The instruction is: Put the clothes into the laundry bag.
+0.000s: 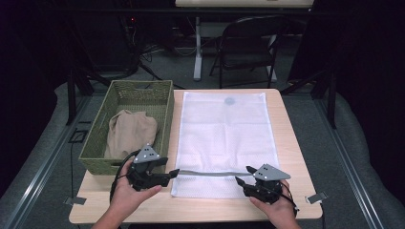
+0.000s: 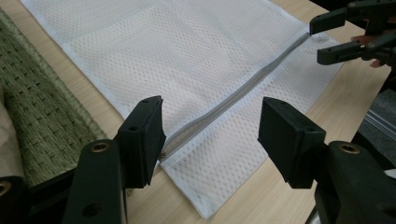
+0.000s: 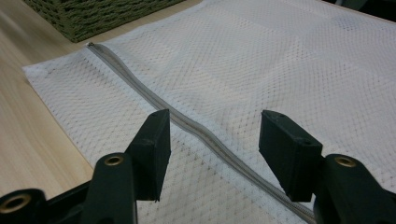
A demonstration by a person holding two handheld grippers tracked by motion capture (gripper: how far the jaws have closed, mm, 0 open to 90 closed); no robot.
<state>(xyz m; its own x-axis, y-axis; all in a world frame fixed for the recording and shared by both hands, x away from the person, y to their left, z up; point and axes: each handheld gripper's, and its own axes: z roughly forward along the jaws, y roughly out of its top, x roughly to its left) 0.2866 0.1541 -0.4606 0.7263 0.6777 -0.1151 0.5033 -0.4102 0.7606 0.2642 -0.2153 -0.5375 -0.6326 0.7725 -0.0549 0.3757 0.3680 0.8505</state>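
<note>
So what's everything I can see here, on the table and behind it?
Mesh bag: one, white, flat mid-table.
Zipper: one, grey, across the bag's near end.
Basket: one, green woven, left of the bag.
Cloth: one, beige, bundled in the basket.
Table: one, light wood.
Folding chair: one, black, behind the table.
Left gripper: one, black, open at the zipper's left end.
Right gripper: one, black, open at its right end.
</note>
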